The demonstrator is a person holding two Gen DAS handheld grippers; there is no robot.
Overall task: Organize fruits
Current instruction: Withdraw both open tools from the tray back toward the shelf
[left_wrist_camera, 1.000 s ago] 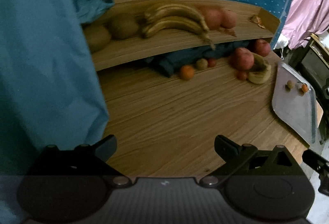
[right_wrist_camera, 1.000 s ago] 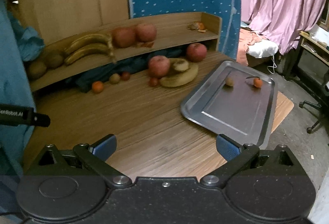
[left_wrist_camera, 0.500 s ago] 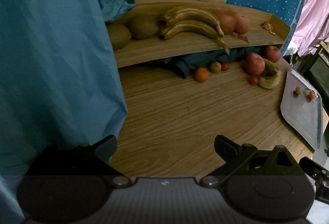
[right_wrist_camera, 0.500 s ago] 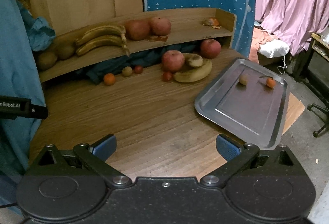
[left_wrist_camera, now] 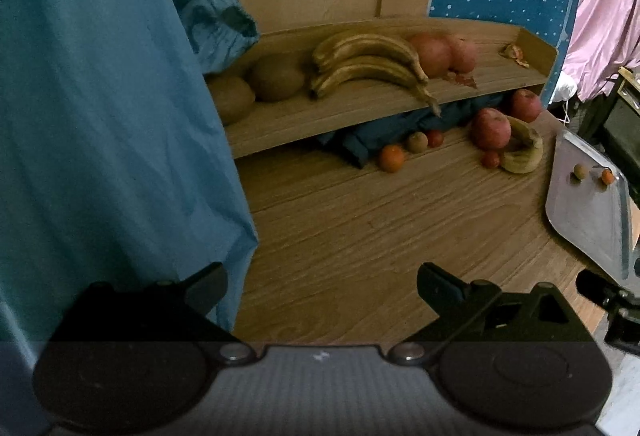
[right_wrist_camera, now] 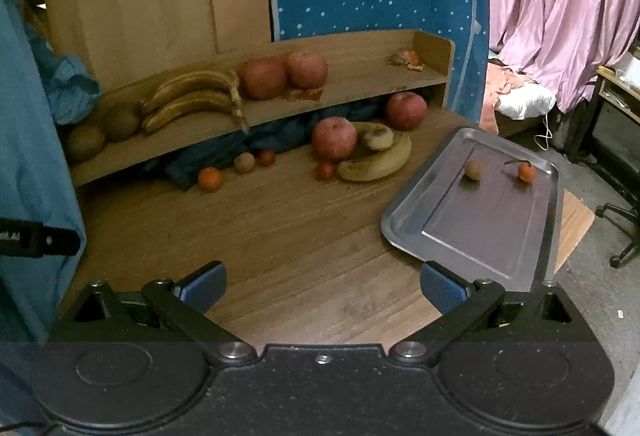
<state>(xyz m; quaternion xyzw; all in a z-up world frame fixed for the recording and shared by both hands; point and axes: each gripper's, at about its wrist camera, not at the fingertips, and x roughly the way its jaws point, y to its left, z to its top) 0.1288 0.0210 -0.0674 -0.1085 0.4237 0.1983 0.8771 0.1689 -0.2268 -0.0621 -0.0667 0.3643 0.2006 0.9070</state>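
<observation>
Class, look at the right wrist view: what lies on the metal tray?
On the metal tray lie two small fruits: a brownish one and an orange one with a stem. They are apart. The right tool's finger hides its near edge.

Both views are dim and warm-toned, the left wrist view darker and grainier than the right. Fisheye distortion bows the shelf (right_wrist_camera: 344, 80) and blacks out the corners. The steel tray (right_wrist_camera: 408, 224) carries a dull sheen, and each near claw body sits in deep shadow.
</observation>
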